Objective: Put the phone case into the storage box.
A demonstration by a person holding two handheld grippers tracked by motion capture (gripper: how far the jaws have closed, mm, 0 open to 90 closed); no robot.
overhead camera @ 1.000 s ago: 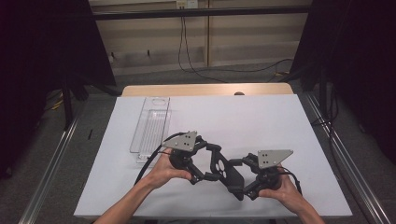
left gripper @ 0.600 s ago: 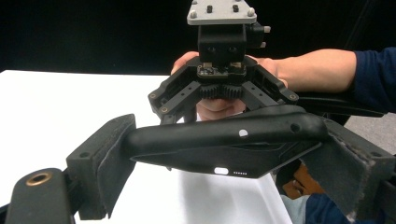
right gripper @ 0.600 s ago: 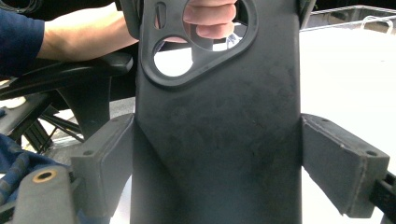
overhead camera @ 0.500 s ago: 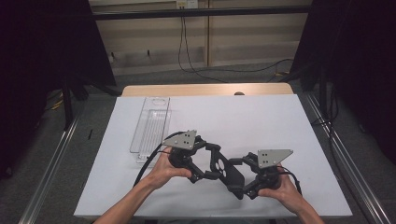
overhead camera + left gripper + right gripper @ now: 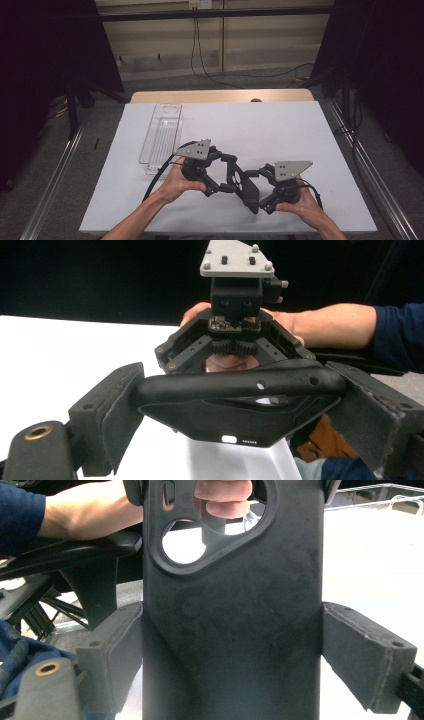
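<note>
Nearest the person, at about 5 o'clock on the tabletop (image 5: pixel 300 120), the right hand (image 5: pixel 305 202) held the right tool (image 5: pixel 252 197). Its two pads pressed on the long sides of a black phone case (image 5: pixel 246 189), so it was clenched on the case; in the right gripper view the case (image 5: pixel 235 630) stood upright between the pads (image 5: pixel 367 655), touching both, with its camera cutout at 12 o'clock.

Just beyond, at about 6 o'clock, the left hand (image 5: pixel 176 181) held the left tool (image 5: pixel 227 175), which pointed toward 3 o'clock at the same case. In the left gripper view the case (image 5: pixel 235 405) lay crosswise between the pads (image 5: pixel 112 410), its rim touching both, so this tool too was grasping the case. Beyond it in that view sat the right tool (image 5: pixel 235 330), facing back with its grey plate on top, and the right hand (image 5: pixel 280 325) behind it.

The case hung between the two tools, near the tabletop's front edge and above the white surface.

Farther off, at about 10 o'clock, a clear tray (image 5: pixel 162 132) lay lengthwise on the tabletop, well apart from the case. Beyond the tabletop's far edge, at 12 o'clock, cables (image 5: pixel 210 70) trailed on the floor (image 5: pixel 260 82).
</note>
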